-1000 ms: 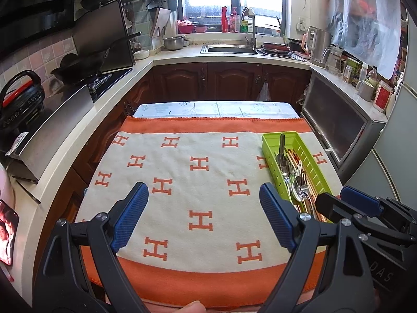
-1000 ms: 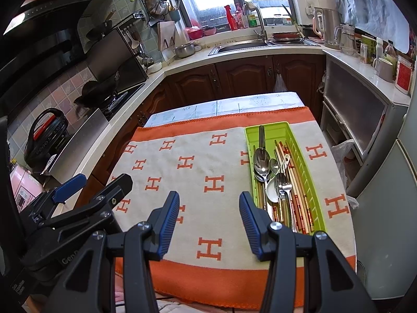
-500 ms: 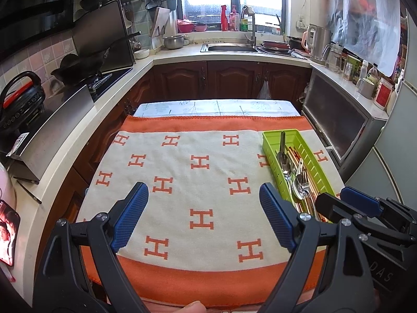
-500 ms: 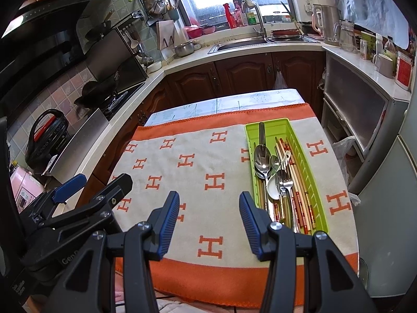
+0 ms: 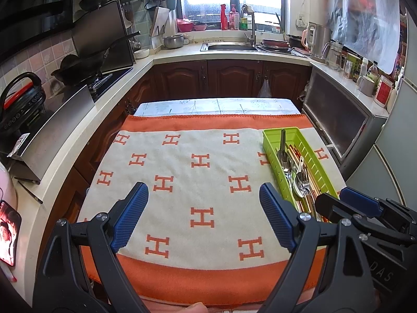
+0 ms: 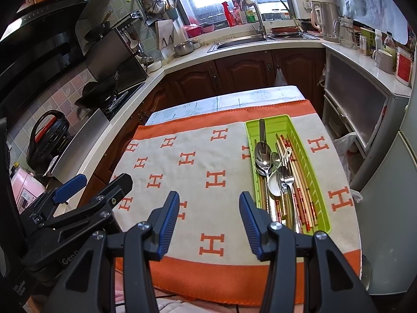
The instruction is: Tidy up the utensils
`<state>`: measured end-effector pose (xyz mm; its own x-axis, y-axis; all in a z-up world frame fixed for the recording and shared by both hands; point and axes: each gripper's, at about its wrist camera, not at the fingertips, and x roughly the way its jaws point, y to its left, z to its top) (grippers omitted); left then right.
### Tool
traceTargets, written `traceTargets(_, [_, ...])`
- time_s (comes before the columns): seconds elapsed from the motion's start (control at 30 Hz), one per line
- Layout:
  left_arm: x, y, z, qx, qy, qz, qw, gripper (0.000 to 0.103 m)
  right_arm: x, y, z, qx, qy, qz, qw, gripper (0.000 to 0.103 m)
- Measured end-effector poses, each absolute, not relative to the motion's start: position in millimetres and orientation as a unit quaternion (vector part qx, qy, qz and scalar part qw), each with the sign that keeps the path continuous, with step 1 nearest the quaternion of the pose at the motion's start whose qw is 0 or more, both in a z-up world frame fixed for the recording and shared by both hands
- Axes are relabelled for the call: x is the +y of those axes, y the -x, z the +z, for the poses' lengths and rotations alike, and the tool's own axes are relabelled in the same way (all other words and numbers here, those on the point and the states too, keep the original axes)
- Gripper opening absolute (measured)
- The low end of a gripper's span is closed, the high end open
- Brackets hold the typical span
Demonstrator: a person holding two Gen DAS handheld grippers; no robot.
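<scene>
Nothing among the task's things has shifted over the last second; only the right view has drifted slightly, leaving the green tray (image 6: 310, 156) a little lower in frame. Spoons (image 6: 263, 156), forks (image 6: 284, 178) and chopsticks (image 6: 299, 195) all lie lengthwise inside that tray, which sits on the patterned cloth (image 6: 198, 161). Left of the tray the cloth carries no utensil. Both the left gripper (image 5: 203, 216) and the right gripper (image 6: 209, 221) hover near the tray's near end, jaws spread wide and holding nothing. This fits either utensils already gathered or awaiting sorting. Any pick should pinch a single handle, clear of its neighbours.
</scene>
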<state>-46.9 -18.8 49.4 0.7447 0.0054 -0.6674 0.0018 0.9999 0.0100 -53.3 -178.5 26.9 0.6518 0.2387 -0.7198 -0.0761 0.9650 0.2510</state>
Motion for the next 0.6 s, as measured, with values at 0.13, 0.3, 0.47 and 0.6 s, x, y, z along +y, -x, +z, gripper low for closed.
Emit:
traceTargets(0.13, [-18.4, 47.4, 49.9, 0.357, -0.005, 0.001, 0.934, 0.086, -180.7, 51.9, 27.3, 0.408, -0.099, 0.087, 0.904, 0.048])
traceTargets(0.3, [-18.8, 46.5, 50.1, 0.357, -0.006, 0.001, 0.934, 0.086, -180.1, 52.5, 26.9, 0.408, -0.1, 0.087, 0.903, 0.048])
traceTargets(0.47, [-17.8, 47.1, 50.6, 0.358, -0.007, 0.0, 0.934, 0.086, -182.6, 51.1, 27.3, 0.408, -0.1, 0.087, 0.903, 0.048])
traceTargets(0.6, [-16.6, 48.3, 50.1, 0.359, -0.006, 0.001, 0.933, 0.086, -177.2, 56.9, 24.0, 0.41, -0.101, 0.085, 0.902, 0.048])
